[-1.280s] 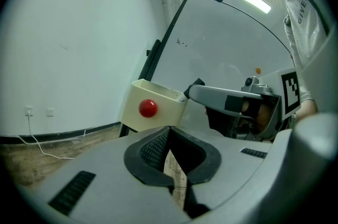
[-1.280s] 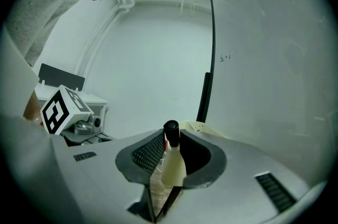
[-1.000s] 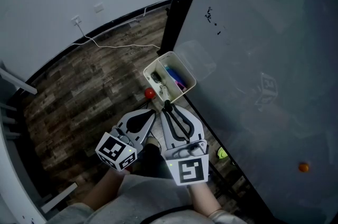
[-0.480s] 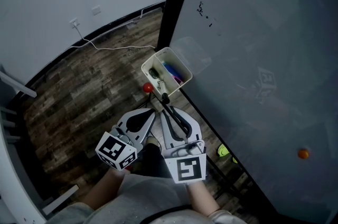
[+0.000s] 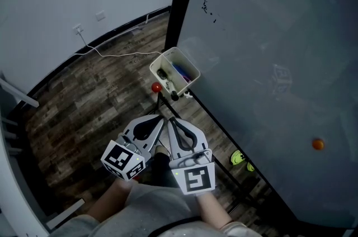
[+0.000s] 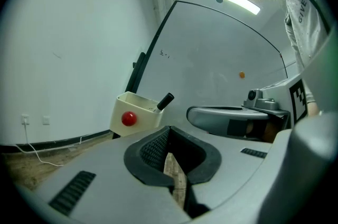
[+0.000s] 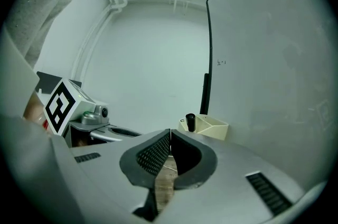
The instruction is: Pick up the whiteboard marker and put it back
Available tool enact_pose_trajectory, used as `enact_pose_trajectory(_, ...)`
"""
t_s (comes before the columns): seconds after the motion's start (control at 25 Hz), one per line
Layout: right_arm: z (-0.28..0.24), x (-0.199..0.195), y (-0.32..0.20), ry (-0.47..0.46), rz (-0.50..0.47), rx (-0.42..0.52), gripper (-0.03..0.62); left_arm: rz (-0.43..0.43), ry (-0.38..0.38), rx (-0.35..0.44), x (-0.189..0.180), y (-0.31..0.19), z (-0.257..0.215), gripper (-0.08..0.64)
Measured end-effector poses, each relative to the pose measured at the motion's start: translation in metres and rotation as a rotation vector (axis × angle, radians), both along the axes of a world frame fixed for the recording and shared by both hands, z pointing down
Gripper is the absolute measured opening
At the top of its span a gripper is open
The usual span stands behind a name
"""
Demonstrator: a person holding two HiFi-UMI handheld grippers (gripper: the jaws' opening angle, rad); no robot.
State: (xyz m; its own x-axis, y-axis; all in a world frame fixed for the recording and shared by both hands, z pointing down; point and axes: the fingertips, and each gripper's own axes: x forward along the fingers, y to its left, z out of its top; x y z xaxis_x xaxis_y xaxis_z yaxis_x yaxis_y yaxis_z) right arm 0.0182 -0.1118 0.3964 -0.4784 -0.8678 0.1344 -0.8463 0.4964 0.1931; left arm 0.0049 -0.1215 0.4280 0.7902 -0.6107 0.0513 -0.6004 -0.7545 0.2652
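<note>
Hovering above the wood-plank floor [image 5: 84, 113], the left gripper [image 5: 159, 121] had its jaws pressed together with nothing between them, only floor showing past the pads in its own view. Just to its right, the right gripper [image 5: 173, 123] was likewise closed and empty. Beyond both tips, the cream pen tray [image 5: 162, 58] hung on the lower left edge of the whiteboard [image 5: 268, 62], a red magnet [image 5: 156, 86] on its near wall. The whiteboard marker [image 5: 174, 95] stood tilted in the tray's near corner, its black end poking over the rim, so the return looked finished. The risk seemed to lie in that lean: a nudge from either gripper, both near the tray, could tip the marker out onto the floor or jolt the tray itself. Far right, an orange magnet [image 5: 318, 144] sat on the board.
</note>
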Motion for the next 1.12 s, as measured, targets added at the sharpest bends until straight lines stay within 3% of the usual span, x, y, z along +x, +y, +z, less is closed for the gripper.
enact_pose_trajectory(1.12,-0.023,-0.027,0.08,-0.027,-0.009,0.032,0.018,-0.017,0.021,0.06,-0.029,0.075,-0.033,0.015)
